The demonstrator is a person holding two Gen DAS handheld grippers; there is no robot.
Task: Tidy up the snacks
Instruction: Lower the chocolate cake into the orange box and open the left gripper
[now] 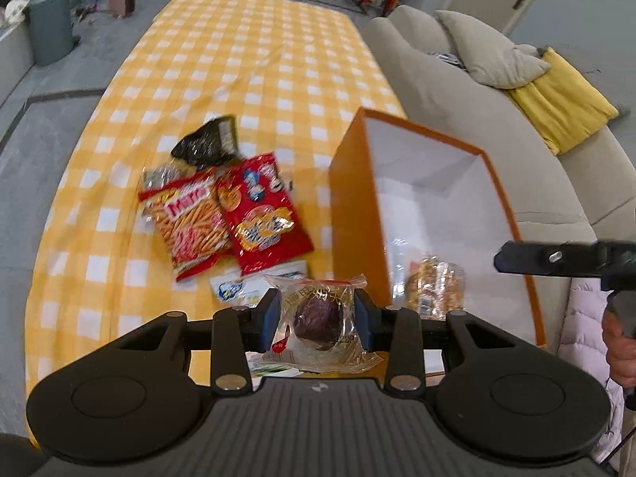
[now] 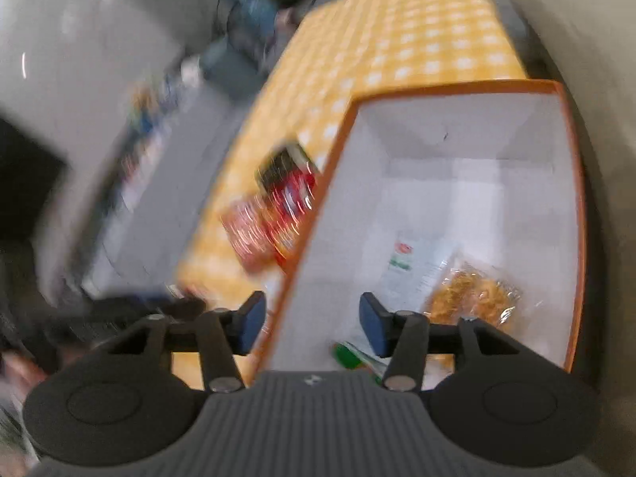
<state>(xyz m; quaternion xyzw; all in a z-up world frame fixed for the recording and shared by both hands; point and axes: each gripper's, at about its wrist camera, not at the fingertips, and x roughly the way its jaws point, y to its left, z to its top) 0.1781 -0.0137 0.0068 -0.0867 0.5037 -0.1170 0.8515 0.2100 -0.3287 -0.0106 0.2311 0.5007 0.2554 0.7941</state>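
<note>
At the bottom centre of the left wrist view, a clear-wrapped dark pastry (image 1: 318, 318) is clamped between the fingers of the left gripper (image 1: 317, 316). The orange box (image 1: 349, 183) is seen at centre right on the yellow checked tablecloth (image 1: 246, 59), with red snack bags (image 1: 262, 206) to its left. In the blurred right wrist view, the right gripper (image 2: 312, 324) is held apart and empty over the box's near edge; a golden snack packet (image 2: 473, 298) is seen inside.
</note>
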